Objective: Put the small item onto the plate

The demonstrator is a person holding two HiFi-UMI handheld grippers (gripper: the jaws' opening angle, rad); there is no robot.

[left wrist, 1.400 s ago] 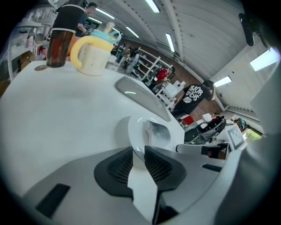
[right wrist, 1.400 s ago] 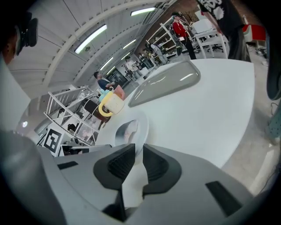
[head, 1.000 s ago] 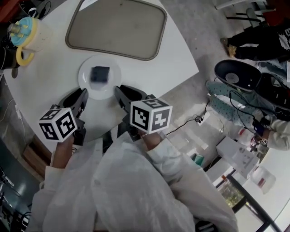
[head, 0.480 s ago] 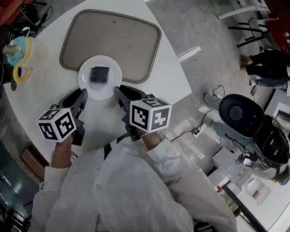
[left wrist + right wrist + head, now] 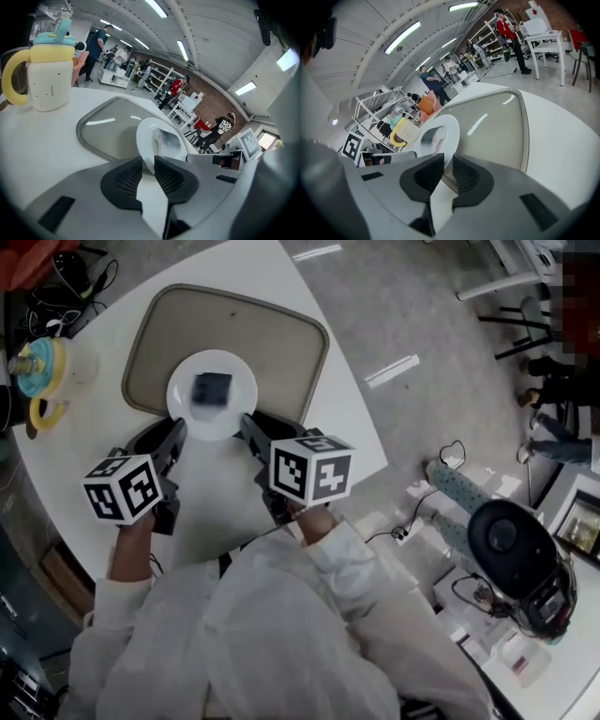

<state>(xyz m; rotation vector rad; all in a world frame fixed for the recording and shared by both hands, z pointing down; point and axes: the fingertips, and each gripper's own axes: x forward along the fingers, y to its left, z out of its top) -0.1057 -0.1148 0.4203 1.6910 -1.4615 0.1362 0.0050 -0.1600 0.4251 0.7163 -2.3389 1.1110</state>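
A small dark square item (image 5: 212, 390) lies in the middle of a white plate (image 5: 183, 407). The plate sits over the near part of a grey-brown tray (image 5: 272, 334); whether it rests on the tray I cannot tell. My left gripper (image 5: 176, 427) is shut on the plate's near-left rim, and my right gripper (image 5: 248, 423) is shut on its near-right rim. In the left gripper view the plate's rim (image 5: 146, 140) runs in between the jaws of the left gripper (image 5: 147, 166). The right gripper view shows the plate (image 5: 449, 129) pinched the same way by the right gripper (image 5: 447, 161).
A cream cup (image 5: 42, 371) with a yellow handle and a blue lid stands at the table's left (image 5: 47, 70). The round white table (image 5: 216, 512) ends close to the right of the tray. Beyond it are grey floor, cables, chairs and people.
Both grippers have carried the plate with the item away from me, from the bare table in front of the tray to over the tray's near part.
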